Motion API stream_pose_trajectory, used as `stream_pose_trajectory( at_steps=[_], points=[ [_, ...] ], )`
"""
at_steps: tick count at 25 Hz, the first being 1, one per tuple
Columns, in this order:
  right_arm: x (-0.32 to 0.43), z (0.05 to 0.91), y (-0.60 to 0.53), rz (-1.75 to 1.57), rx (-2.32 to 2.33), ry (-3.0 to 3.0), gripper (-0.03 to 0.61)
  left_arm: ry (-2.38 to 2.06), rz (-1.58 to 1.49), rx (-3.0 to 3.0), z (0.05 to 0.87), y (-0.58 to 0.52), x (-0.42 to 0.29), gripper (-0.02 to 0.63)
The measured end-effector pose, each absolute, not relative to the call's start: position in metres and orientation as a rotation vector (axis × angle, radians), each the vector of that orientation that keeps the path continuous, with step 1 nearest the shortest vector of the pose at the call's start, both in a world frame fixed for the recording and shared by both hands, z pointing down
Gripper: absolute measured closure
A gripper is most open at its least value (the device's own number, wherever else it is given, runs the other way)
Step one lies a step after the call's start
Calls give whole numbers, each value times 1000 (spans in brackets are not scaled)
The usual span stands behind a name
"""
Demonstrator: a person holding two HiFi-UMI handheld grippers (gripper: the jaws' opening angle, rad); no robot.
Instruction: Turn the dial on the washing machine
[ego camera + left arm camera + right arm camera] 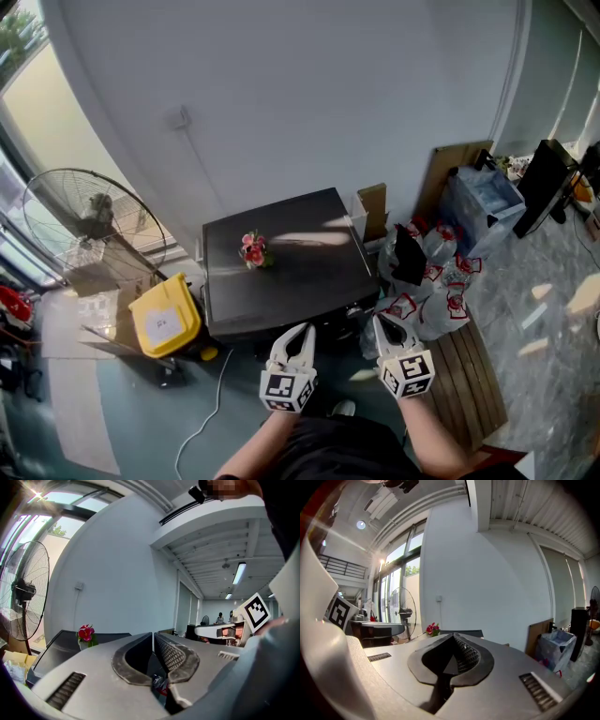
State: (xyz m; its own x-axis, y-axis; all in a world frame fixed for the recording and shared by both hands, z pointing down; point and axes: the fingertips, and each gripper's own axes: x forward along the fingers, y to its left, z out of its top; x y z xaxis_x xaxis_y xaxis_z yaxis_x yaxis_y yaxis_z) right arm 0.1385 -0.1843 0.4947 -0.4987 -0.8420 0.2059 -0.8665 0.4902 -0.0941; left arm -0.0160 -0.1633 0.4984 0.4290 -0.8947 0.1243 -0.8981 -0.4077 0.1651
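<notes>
One standing fan (94, 220) fills the nine o'clock side of the head view, by the window. Just below it, at about eight o'clock, a yellow bin (167, 322) sits beside flattened cardboard (66, 328). A white cable (208, 412) trails over the floor at seven o'clock. The washing machine (281, 272), a dark box with a glossy top, stands at the centre against the white wall (309, 94). A small pot of red flowers (254, 249) rests on the nine o'clock side of its lid. The machine's front faces the person, but the dial cannot be made out in any view. At six o'clock the left gripper (298, 330) is held in front of the machine, short of it. Its jaws are drawn almost together, with only a thin slit between the ribbed pads and nothing in it. Just beside it, toward five o'clock, the right gripper (387, 321) points the same way, its jaws pressed fully together on nothing. Each gripper's view shows the flowers and the dark lid well ahead of the tips. At three to four o'clock a heap of clear bags with red print (441, 281) lies against the machine's side. It rests partly on a wooden pallet (473, 380). At two o'clock a clear tub (483, 202) stands by a leaning board (450, 169).
</notes>
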Motion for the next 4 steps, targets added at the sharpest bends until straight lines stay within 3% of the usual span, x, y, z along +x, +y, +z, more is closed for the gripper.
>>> stream_pose_trajectory(
  at_steps=[4],
  points=[
    [137, 491, -188, 231, 1503, -2601, 580, -1584, 24, 2470, 499, -163, -20, 600]
  ],
)
